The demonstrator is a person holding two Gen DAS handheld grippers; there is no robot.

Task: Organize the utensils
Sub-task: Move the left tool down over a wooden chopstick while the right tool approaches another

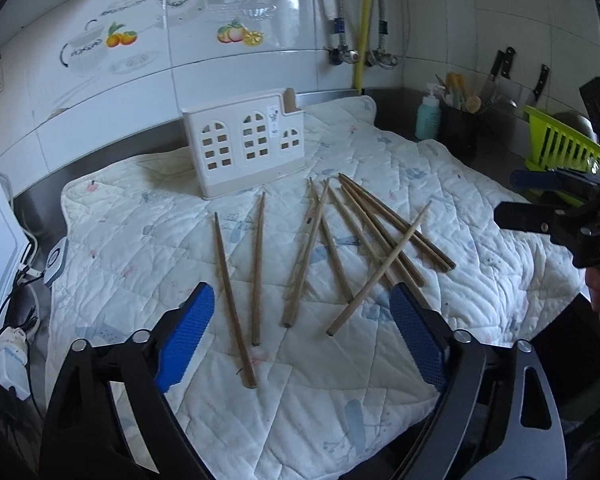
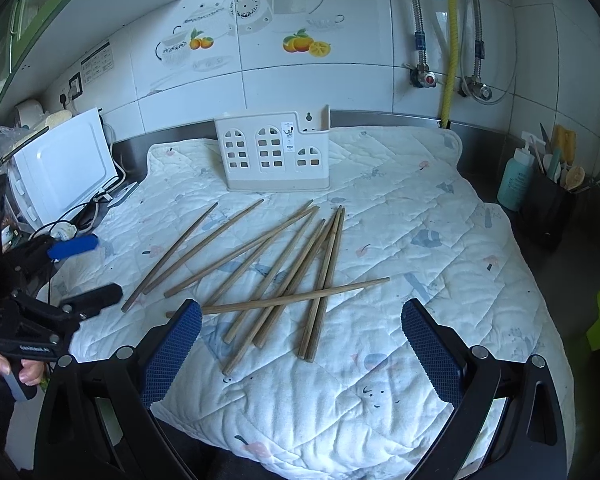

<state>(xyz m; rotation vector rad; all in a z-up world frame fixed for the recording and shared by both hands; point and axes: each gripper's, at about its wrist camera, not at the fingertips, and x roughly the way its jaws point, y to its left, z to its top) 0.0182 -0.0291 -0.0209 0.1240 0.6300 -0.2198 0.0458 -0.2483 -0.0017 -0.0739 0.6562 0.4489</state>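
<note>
Nine wooden chopsticks (image 2: 260,276) lie scattered on the quilted mat (image 2: 440,240), in front of the upright white utensil holder (image 2: 276,152). Left tongs (image 1: 300,332) and right tongs (image 2: 300,352) both gape empty above them.

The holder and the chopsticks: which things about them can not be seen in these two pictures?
- Holder: its inside is hidden by its own front wall in both views, so its contents cannot be told.
- Label on the holder: print too small to read.
- Chopsticks: they cross in a pile, so an exact count is unsure; the right gripper hides one end in the right view.
- Left gripper: covers part of the quilt.
</note>
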